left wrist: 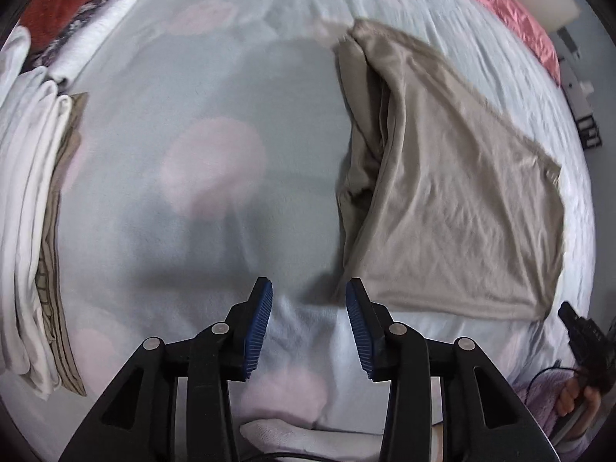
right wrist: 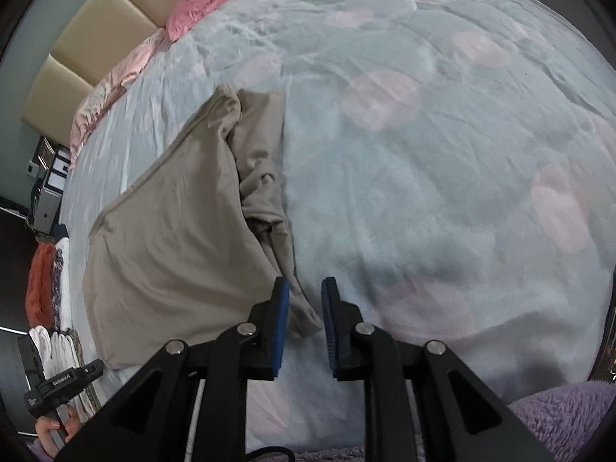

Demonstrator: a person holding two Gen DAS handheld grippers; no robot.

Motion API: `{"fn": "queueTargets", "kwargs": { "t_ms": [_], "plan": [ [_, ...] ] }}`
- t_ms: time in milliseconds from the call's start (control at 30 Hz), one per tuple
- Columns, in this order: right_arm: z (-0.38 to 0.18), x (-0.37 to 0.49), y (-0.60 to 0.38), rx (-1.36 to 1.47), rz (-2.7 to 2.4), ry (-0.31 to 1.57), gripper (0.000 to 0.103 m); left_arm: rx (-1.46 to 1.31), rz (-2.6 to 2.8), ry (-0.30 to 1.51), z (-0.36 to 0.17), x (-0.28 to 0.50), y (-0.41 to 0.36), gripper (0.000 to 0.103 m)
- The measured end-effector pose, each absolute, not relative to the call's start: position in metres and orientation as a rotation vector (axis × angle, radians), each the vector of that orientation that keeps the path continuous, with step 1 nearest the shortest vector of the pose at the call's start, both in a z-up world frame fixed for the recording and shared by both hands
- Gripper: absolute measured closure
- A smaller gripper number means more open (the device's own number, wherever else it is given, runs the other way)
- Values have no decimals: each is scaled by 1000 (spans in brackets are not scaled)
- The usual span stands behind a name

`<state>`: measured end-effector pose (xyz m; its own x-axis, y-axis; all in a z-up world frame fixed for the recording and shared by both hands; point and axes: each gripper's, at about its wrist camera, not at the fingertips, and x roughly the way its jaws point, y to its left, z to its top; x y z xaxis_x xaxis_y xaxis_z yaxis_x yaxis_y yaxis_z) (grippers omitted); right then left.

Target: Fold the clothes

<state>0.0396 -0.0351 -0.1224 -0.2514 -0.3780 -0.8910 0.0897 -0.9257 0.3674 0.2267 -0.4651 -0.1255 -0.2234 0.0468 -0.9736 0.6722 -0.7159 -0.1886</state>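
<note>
Bed (right wrist: 442, 192) with pale pink-spotted cover, pink pillows (right wrist: 215, 4) at beige padded headboard (right wrist: 96, 34), lilac fleece (right wrist: 569, 412) near the camera.

- A wide bed under a pale grey-blue bedspread with faint pink round blotches (right wrist: 423, 177); wrinkled, softly lit
- A padded beige panelled headboard (right wrist: 88, 34) behind glossy pink satin pillows (right wrist: 200, 4)
- A grey-blue wall (right wrist: 15, 115); dark floor (right wrist: 11, 238) beside the bed
</note>
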Motion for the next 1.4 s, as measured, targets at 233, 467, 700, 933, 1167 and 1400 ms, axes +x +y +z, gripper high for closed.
{"fn": "queueTargets", "kwargs": {
  "t_ms": [233, 467, 700, 933, 1167, 1400],
  "plan": [
    [-106, 36, -47, 1533, -2282, -351, 85, 1465, -2121, 820, -105, 212, -468, 61],
    [-102, 30, -62, 1452, -2235, -367, 76, 1391, -2230, 666, -90, 234, -446, 61],
    [-108, 17, -79, 1456, -2160, -382, 60, 1317, -2293, 481, -78, 234, -439, 61],
    [-113, 2, -95, 1448, -2156, -351, 60, 1311, -2275, 439, -90, 211, -446, 61],
    [-117, -17, -100, 1446, -2170, -349, 60, 1273, -2255, 458, -97, 197, -462, 61],
    [-123, -41, -109, 1446, -2224, -295, 60, 1220, -2217, 516, -106, 189, -484, 61]
  ]
}}
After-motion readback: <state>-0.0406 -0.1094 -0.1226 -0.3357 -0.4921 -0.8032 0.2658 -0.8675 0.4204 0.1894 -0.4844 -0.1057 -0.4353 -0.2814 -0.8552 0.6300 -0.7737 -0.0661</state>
